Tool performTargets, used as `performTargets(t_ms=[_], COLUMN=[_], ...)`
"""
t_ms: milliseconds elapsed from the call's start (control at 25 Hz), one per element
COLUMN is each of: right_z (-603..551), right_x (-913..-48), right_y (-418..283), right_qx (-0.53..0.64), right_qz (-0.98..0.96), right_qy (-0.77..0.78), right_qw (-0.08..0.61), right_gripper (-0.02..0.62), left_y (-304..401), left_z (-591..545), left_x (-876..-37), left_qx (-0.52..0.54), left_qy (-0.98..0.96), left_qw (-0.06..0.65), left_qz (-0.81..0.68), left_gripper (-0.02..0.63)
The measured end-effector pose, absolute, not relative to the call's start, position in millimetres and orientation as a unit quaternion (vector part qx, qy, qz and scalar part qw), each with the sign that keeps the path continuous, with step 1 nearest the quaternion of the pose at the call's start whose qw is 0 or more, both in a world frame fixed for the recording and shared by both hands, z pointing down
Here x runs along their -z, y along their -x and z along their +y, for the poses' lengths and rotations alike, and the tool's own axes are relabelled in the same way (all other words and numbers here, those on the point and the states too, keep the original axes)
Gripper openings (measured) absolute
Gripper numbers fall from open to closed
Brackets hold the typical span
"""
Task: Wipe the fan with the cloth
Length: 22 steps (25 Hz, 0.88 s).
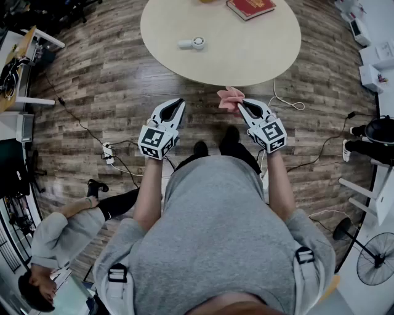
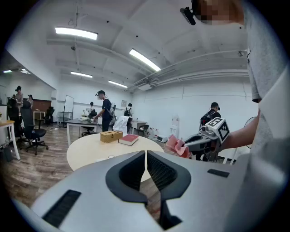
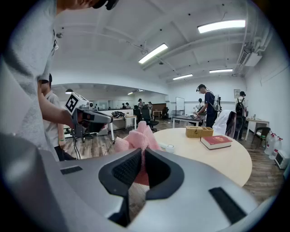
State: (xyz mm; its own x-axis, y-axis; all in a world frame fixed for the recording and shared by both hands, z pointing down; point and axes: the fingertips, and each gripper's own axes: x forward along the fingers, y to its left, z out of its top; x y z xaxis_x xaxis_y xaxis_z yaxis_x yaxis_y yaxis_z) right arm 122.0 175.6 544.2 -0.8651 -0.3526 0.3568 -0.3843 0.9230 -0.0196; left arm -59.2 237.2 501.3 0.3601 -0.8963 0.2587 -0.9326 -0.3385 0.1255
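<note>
Pink cloth: bunched up and pinched in my right gripper, whose jaws are closed on it, with most of the fabric standing out past the tips. I hold it in the air over the wood floor, just short of the near rim of the round table. Fan: small, white, hand-sized, lying flat on the tabletop toward the rim nearest me, well apart from the cloth and touched by neither gripper. Left gripper: jaws fully together with nothing between them, held beside the right one, to its left, also over the floor and short of the table. Book: red, lying flat on the far part of the table. Box: tan, just beside the book, seen only in the gripper views. Cable: white, looping on the floor below the table rim, near my right gripper. Power strip: white, on the floor to my left, with dark leads running from it. Person: grey top, dark trousers, low on the floor behind me to my left.
</note>
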Motion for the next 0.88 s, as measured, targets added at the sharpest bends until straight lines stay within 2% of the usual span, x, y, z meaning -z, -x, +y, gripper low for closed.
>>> performTargets(t_ms=[880], right_z=[177], right_x=[-548], right_y=[-111], right_qx=[-0.060], right_qz=[-0.962], right_qy=[-0.207], right_qw=[0.168], right_gripper=[0.029], left_y=[77], left_z=[239], left_x=[-511], left_qx=[-0.073], left_qy=[-0.821], left_qw=[0.130], left_qz=[-0.550], left_gripper=[0.031])
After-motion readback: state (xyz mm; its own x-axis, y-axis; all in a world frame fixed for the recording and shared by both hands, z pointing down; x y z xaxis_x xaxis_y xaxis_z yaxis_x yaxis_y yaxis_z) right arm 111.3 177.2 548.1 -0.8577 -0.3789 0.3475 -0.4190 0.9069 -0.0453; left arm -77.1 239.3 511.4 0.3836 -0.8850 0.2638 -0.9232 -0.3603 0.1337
